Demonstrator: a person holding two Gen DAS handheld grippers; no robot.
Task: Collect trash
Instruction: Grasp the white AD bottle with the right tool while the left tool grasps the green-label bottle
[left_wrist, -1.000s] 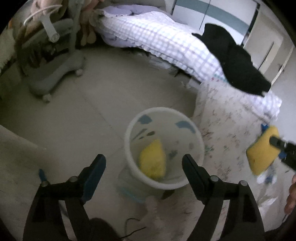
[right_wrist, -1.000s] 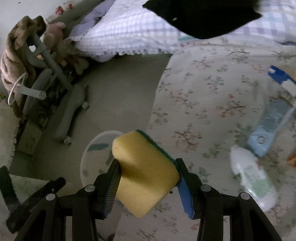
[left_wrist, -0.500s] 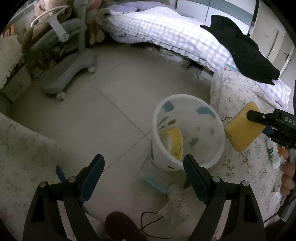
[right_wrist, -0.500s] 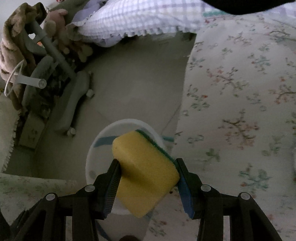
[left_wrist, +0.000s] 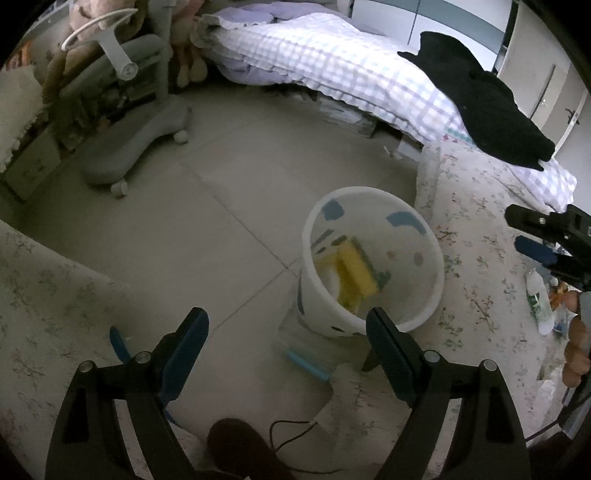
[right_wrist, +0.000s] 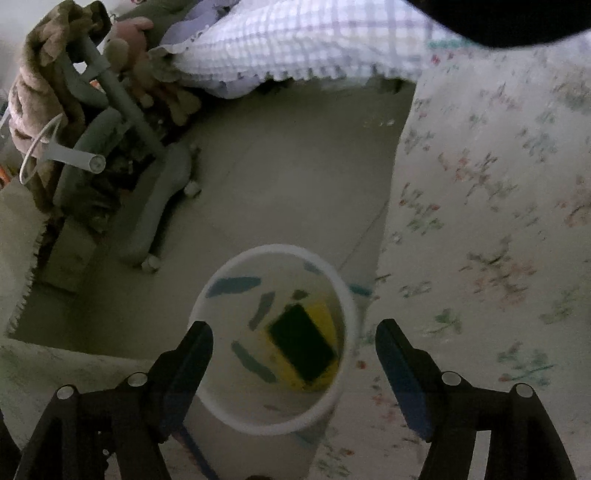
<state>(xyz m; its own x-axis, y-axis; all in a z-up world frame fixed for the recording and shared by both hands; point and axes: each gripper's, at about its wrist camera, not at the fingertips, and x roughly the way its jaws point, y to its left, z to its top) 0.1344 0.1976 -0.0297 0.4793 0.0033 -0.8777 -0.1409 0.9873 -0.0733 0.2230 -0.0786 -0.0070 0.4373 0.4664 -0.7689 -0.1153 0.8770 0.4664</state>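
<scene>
A white bin with blue patches stands on the tiled floor beside a floral cloth. Yellow sponges lie inside it; in the right wrist view one sponge shows its dark green face up. My right gripper hangs over the bin, its jaws opening with nothing between them. The left wrist view shows that right gripper at the far right edge. My left gripper stands open and holds nothing, just short of the bin's near side.
A grey wheeled chair base stands at the left. A bed with a checked quilt and a black garment runs along the back. Bottles lie on the floral cloth. A blue-handled item and a dark shoe are near the bin.
My right gripper carried the yellow sponge over the bin and let it go; the sponge now lies inside. The right jaws have widened. The left gripper stayed open.
</scene>
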